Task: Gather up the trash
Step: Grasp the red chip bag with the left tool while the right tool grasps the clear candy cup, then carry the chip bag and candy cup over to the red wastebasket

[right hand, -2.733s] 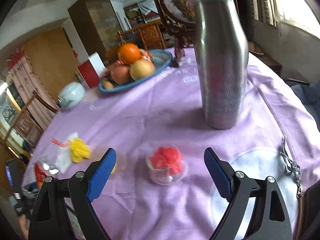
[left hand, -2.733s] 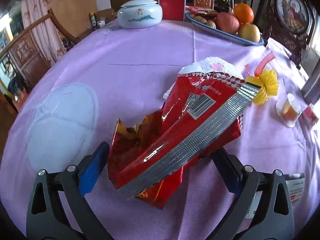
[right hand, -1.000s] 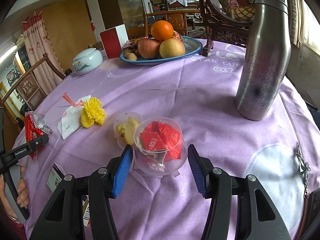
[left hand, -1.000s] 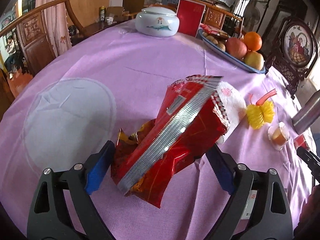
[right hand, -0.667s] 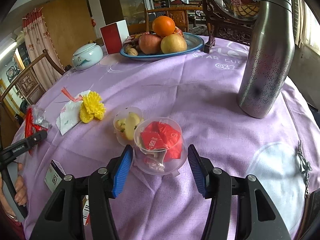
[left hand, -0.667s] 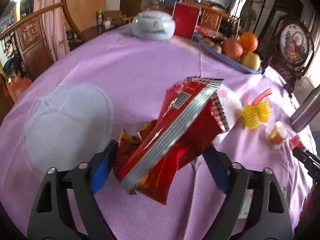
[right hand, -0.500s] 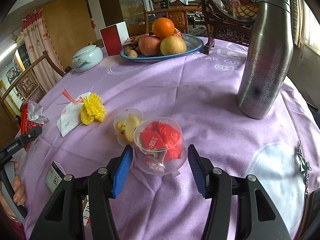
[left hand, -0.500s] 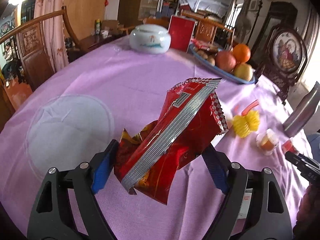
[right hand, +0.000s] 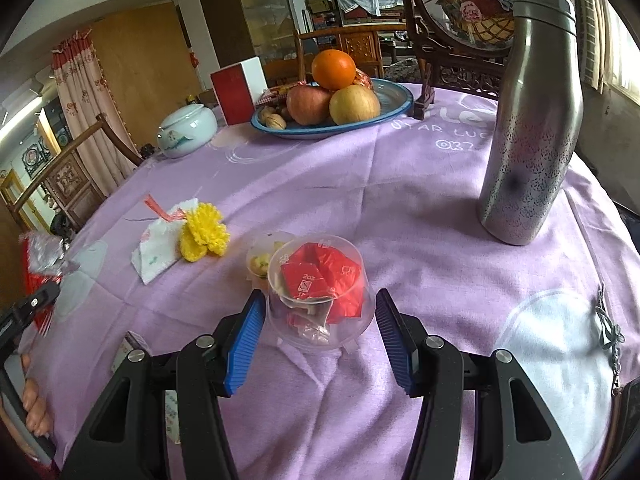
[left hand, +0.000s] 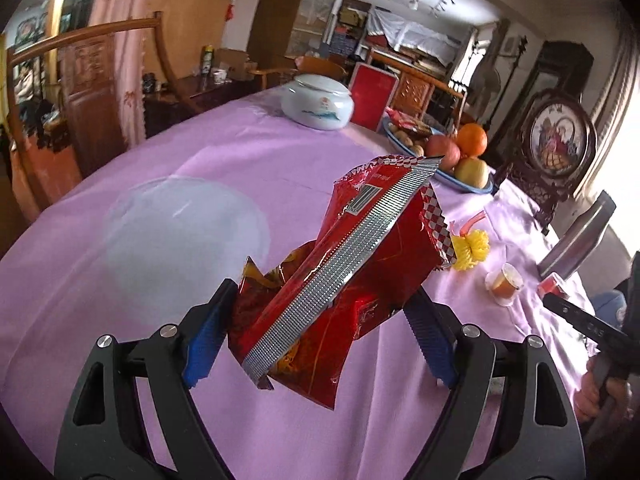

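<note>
My left gripper (left hand: 320, 332) is shut on crumpled red snack bags (left hand: 352, 276) with a silver seam and holds them lifted above the purple tablecloth (left hand: 168, 184). My right gripper (right hand: 320, 332) is closed around a clear plastic cup (right hand: 320, 292) stuffed with red wrappers, its blue pads at the cup's sides. A second small cup (right hand: 262, 258) with yellowish scraps sits just behind it. A white napkin (right hand: 160, 248) and a yellow pom-pom with a pink ribbon (right hand: 204, 230) lie to the left.
A tall steel flask (right hand: 528, 120) stands at the right. A blue fruit plate (right hand: 388, 108), a red box (right hand: 236, 94) and a white lidded jar (right hand: 186, 130) stand at the back. A small printed packet (right hand: 128, 348) lies near the table's front edge.
My left gripper has lifted the red bags higher off the cloth and tilted up. My right gripper has stayed closed around the cup of red wrappers.
</note>
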Available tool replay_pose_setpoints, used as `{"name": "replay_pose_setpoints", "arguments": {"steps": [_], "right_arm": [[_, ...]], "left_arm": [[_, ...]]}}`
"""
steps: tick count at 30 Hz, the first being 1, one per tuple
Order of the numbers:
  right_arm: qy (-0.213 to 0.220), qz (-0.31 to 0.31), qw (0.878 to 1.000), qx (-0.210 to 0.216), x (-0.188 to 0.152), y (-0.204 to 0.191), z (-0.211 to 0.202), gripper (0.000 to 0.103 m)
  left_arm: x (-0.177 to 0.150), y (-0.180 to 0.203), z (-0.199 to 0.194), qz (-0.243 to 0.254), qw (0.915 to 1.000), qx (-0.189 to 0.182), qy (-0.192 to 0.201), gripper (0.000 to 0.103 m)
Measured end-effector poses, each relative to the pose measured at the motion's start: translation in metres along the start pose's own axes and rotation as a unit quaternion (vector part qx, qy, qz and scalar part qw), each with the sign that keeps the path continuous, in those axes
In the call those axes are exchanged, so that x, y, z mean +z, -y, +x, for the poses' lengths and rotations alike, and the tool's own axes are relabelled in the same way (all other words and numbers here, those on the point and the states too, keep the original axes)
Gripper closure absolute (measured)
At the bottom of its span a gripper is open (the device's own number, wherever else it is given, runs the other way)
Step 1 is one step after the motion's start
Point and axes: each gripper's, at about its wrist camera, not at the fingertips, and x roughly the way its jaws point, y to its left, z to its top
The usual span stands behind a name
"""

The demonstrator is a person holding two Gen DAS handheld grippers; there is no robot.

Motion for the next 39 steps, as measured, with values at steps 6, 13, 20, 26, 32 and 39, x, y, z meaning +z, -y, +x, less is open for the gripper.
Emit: {"name": "replay_pose_setpoints", "arguments": {"steps": [6, 13, 20, 26, 32, 39], "right_arm": [[0.019, -0.022, 1.0, 0.009, -0.003, -0.017, -0.012, 0.046], [0.031, -0.045, 0.998, 0.027, -0.007, -0.034, -0.024, 0.047], [0.048, -0.065, 0.996, 0.046, -0.012, -0.048, -0.039, 0.047], [0.065, -0.073, 0.993, 0.064, -0.016, -0.058, -0.051, 0.047], [0.075, -0.089, 0.99, 0.083, -0.026, -0.078, -0.06, 0.047], [0.063, -0.116, 0.981, 0.141, -0.046, -0.143, -0.069, 0.047]], "left_arm": [[-0.01, -0.016, -0.061, 0.0, 0.9985, 0.04, 0.037, 0.023], [-0.036, -0.058, -0.139, -0.048, 0.99, 0.105, 0.081, 0.023], [-0.094, -0.118, -0.208, -0.115, 0.9684, 0.195, 0.104, 0.023], [-0.147, -0.177, -0.242, -0.167, 0.9388, 0.288, 0.088, 0.023], [-0.192, -0.23, -0.252, -0.227, 0.9195, 0.316, 0.057, 0.023], [-0.228, -0.277, -0.237, -0.276, 0.9108, 0.306, 0.027, 0.023]]}}
